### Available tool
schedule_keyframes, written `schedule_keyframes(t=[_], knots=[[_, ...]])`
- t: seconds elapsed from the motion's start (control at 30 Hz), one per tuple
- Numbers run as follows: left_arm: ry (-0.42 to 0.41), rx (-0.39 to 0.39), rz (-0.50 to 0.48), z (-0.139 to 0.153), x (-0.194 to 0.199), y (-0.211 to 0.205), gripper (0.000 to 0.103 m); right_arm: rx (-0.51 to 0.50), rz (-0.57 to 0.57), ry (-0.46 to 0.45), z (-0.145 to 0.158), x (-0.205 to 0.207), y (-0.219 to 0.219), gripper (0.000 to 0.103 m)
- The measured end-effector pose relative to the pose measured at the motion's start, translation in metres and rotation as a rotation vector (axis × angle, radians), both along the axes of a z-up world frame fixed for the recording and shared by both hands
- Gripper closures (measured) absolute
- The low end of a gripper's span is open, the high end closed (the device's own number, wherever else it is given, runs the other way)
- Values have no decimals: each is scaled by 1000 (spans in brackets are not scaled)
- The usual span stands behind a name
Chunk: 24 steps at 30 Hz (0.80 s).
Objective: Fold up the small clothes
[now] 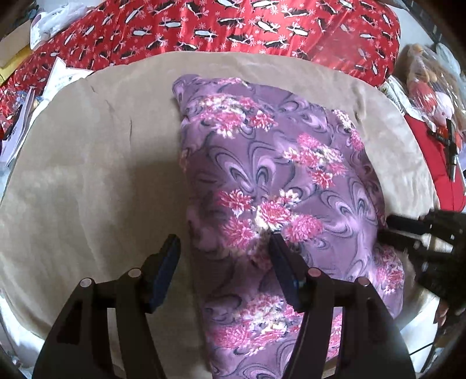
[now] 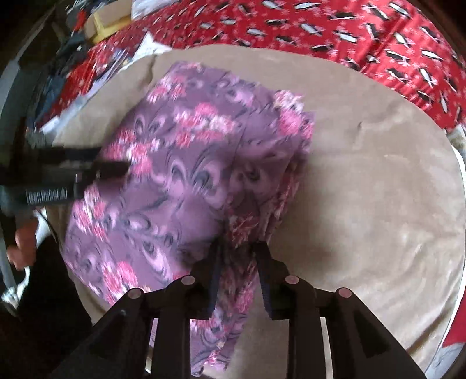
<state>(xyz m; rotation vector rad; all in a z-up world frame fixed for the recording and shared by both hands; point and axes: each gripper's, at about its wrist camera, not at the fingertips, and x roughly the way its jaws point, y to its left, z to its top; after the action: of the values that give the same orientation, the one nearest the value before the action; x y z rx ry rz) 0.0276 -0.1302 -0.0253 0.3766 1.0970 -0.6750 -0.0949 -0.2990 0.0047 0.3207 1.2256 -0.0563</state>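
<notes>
Right gripper [image 2: 237, 247]: black jaws clamped on bunched right edge of purple floral-print fabric garment [image 2: 174, 175]. Left gripper [image 1: 225, 242]: jaws apart, straddling its left edge; long axis runs away.

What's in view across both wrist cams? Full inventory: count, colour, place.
garment: 1, purple with pink flowers, partly folded, on the cushion
cushion: 1, beige, under the garment
bedspread: 1, red with black-and-white print, behind the cushion
papers: several, white, left edge of the left wrist view
doll: 1, red clothes, in clear wrap, right edge of the left wrist view
left gripper: 1, black with blue pads, fingers apart, straddling the garment's left edge
right gripper: 1, black, fingers either side of a bunched fold at the garment's right edge; blur hides whether they press it
hand: 1, lower left of the right wrist view
</notes>
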Motion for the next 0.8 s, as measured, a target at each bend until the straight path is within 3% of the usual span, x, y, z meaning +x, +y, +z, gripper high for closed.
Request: schedule_keyframes(t=[0.2,0.4,0.5,0.63,0.8], knots=[[10,-21,44,9,36,-14,40,116,-230,-101,1,29,-42,73],[-20,-9,81,7,80,-43,40,224,-367,-182,-14,68,-70,73],[3,-13,97,-4,92,-54,37,244,-403,-203,-22,78,-79,74],[4,-8,95,-17,94,-65,36,208,-412,-157,-42,89,-84,84],[9,-8,100,-14,93,-65,36,183,-400,-141,-36,93,-88,84]])
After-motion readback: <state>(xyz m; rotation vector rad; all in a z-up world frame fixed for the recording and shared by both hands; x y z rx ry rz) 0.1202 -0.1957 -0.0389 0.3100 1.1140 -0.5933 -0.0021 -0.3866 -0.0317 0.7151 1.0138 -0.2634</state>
